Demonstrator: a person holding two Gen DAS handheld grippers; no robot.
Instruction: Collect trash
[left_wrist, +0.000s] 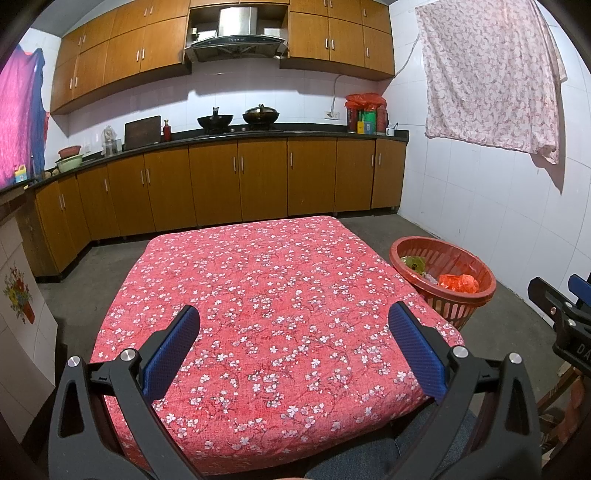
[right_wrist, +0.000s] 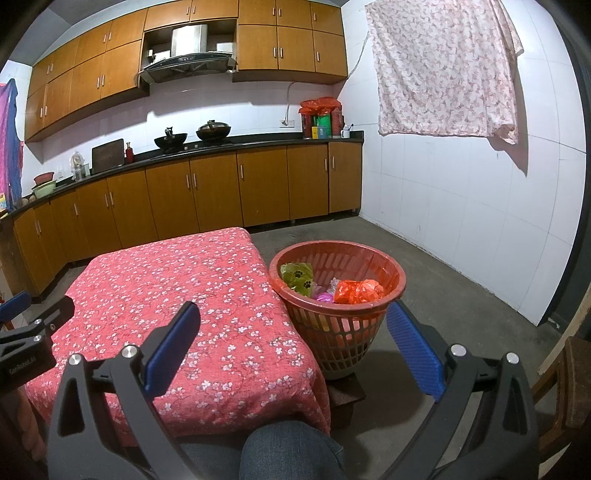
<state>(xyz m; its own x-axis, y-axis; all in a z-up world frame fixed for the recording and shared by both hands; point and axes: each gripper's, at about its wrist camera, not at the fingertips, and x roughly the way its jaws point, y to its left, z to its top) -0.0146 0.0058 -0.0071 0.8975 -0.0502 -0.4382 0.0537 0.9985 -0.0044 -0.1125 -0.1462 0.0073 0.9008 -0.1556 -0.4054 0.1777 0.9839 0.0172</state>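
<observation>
A red plastic basket (right_wrist: 397, 284) stands on the floor right of the table; it also shows in the left wrist view (left_wrist: 489, 291). It holds an orange plastic bag (right_wrist: 360, 291), a green paw-print wrapper (right_wrist: 297, 277) and a pink item (right_wrist: 325, 297). The table has a red floral cloth (left_wrist: 273, 302) with no trash on it that I can see. My left gripper (left_wrist: 293, 323) is open and empty above the table's near half. My right gripper (right_wrist: 293, 321) is open and empty, near the table's right edge and the basket.
Wooden kitchen cabinets (left_wrist: 236, 181) and a dark counter with woks (left_wrist: 236, 120) run along the far wall. A floral sheet (right_wrist: 443, 70) hangs on the right wall. A wooden chair (right_wrist: 569, 387) stands at the near right. My knee (right_wrist: 288, 450) is below the table edge.
</observation>
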